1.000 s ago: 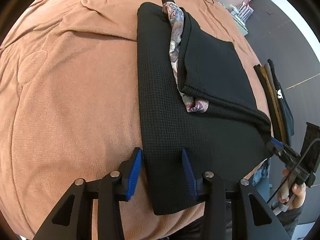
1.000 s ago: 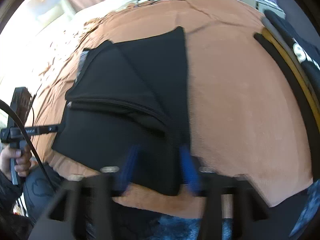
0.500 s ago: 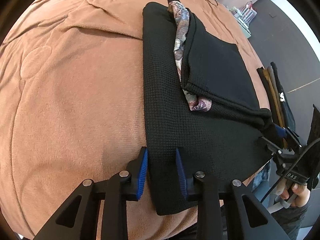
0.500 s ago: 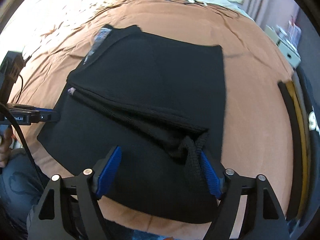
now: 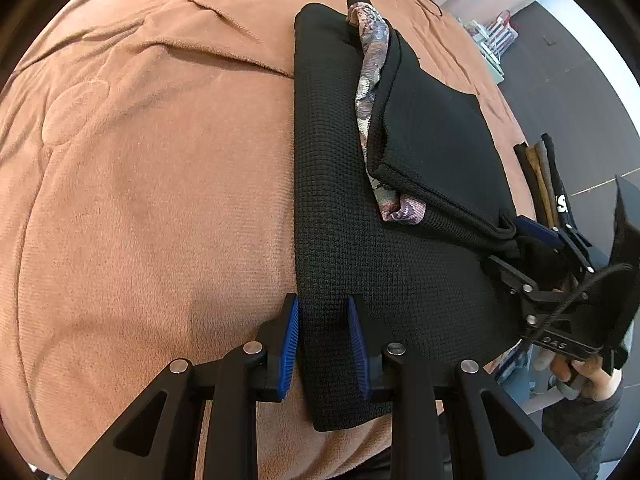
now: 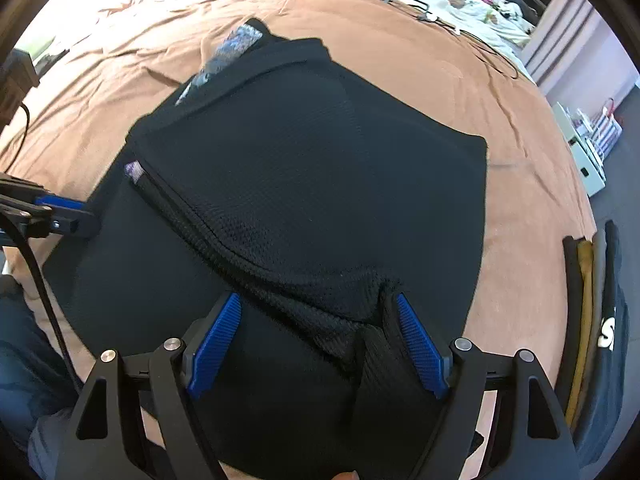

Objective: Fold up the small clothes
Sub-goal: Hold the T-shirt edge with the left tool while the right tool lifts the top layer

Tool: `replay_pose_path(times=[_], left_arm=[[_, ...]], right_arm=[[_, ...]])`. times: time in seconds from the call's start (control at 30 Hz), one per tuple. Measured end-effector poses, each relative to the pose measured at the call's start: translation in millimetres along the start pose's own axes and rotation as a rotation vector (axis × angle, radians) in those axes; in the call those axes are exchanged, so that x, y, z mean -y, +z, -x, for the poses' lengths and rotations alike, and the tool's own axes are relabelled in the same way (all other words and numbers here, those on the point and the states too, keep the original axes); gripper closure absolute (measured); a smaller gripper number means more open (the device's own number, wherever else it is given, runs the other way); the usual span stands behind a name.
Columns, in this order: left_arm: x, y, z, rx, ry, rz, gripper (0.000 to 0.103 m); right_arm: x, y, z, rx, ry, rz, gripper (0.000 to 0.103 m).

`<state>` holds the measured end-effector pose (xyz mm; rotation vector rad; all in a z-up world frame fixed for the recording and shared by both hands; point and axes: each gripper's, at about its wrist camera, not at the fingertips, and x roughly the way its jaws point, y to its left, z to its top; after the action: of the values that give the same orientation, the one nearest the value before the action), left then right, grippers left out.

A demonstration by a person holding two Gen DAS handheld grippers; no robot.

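A black waffle-knit garment [image 5: 360, 248] lies on the brown bedspread [image 5: 140, 200], with a folded flap [image 5: 436, 140] laid over its right half. A strip of patterned cloth [image 5: 370, 80] shows from under that flap. My left gripper [image 5: 322, 300] is shut on the garment's near left edge, one blue pad on each side of it. My right gripper [image 6: 318, 298] is over the flap's bunched near corner [image 6: 360, 312]. Its jaws are opening, and the cloth lies loose between them. Each gripper shows in the other's view: left gripper [image 6: 80, 216], right gripper [image 5: 520, 246].
A stack of folded clothes [image 6: 592, 300] stands on edge along the bed's right side. Thin cables [image 6: 440, 16] lie on the far bedding. A white shelf unit [image 6: 580, 148] stands beyond the bed. A person's hand [image 5: 576, 372] holds the right gripper.
My left jaws have narrowed onto the garment's edge. The right gripper has swung across over the garment, rolled, and widened its jaws around the flap's corner.
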<state>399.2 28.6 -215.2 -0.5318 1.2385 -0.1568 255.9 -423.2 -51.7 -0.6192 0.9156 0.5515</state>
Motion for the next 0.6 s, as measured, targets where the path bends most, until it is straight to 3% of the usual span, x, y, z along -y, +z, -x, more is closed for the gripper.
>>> replay_pose_path(times=[0.13, 0.27, 0.47, 0.6], left_arm=[[-0.5, 0.0, 0.2, 0.001, 0.001, -0.002, 0.077], [-3.7, -0.2, 1.0, -0.001, -0.010, 0.006, 0.077], [-4.7, -0.5, 1.5, -0.001, -0.012, 0.008, 0.077], [-5.3, -0.3, 1.8, 0.000, -0.012, 0.006, 0.077]], right_arm=[[17.4, 5.6, -7.7, -0.003, -0.029, -0.052, 0.022], [48.5, 3.1, -17.2, -0.013, -0.055, -0.185, 0.022], [105.1, -17.6, -30.5, -0.014, 0.014, -0.427, 0.022], [126.2, -26.3, -31.0, -0.005, 0.031, -0.506, 0.022]])
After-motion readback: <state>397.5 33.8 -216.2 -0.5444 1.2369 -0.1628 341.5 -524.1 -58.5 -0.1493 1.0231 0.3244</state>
